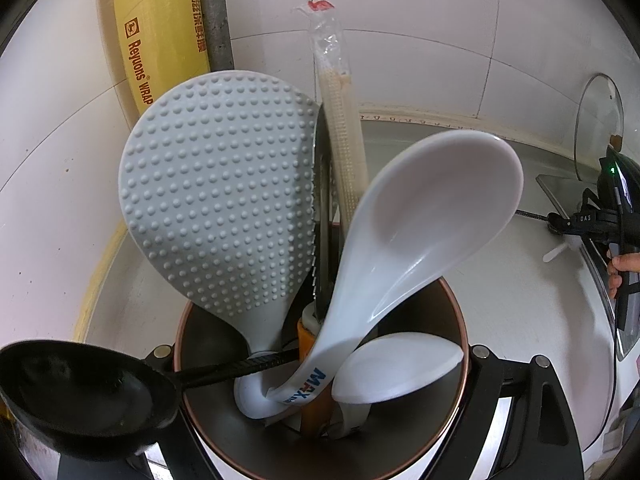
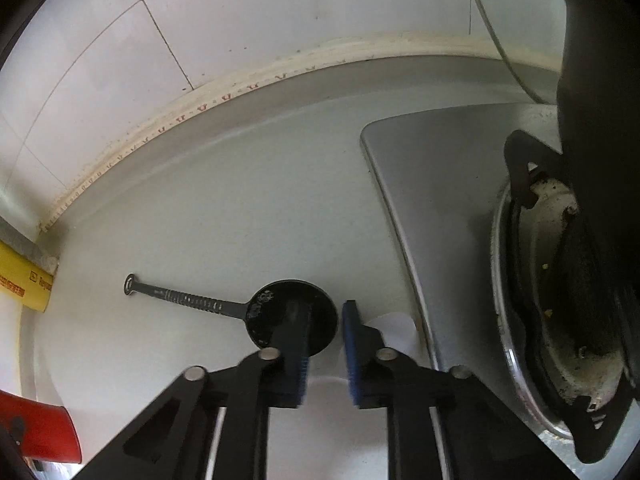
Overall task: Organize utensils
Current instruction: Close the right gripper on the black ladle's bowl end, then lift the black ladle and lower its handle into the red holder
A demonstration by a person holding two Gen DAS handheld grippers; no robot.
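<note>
My left gripper [image 1: 320,360] is shut on a utensil holder [image 1: 452,320] with a dark inside and a copper rim, one finger on each side. In it stand a grey dimpled rice paddle [image 1: 216,200], a big white spoon [image 1: 420,216], a smaller white spoon [image 1: 396,368], wrapped chopsticks [image 1: 344,120] and a serrated knife [image 1: 320,220]. A black spoon [image 1: 80,392] hangs over its left rim. My right gripper [image 2: 329,312] points down at the counter, its blue pads a narrow gap apart on a white spoon [image 2: 394,326] that runs between them. Another black spoon [image 2: 280,316] lies under its left finger.
A yellow cling-wrap box [image 1: 156,32] leans in the tiled corner behind the holder. To the right are a steel stove top [image 2: 440,200] with a burner [image 2: 560,300], a dark pan [image 2: 600,120] over it, and a glass lid [image 1: 600,120] against the wall. A red object [image 2: 36,428] sits at lower left.
</note>
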